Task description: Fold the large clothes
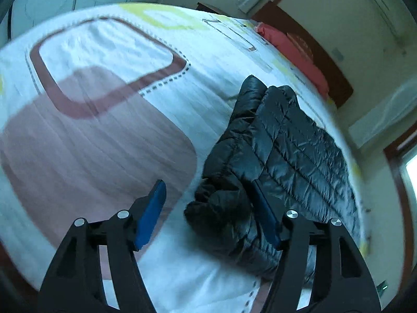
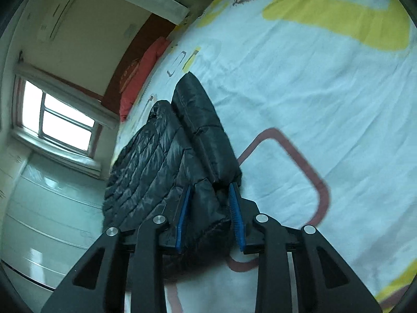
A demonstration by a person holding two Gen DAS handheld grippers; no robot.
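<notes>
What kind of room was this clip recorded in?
Most likely a bedroom. A black puffer jacket lies on a bed covered by a patterned white bedspread, a red pillow sits at its far end, and a wall air conditioner hangs above a window.

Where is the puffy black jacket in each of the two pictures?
Left wrist view: the black jacket lies right of centre on the bedspread, beside the open left gripper.
Right wrist view: centre-left, with the right gripper shut on its near end.
Shared landmark: the red pillow beyond it.
</notes>
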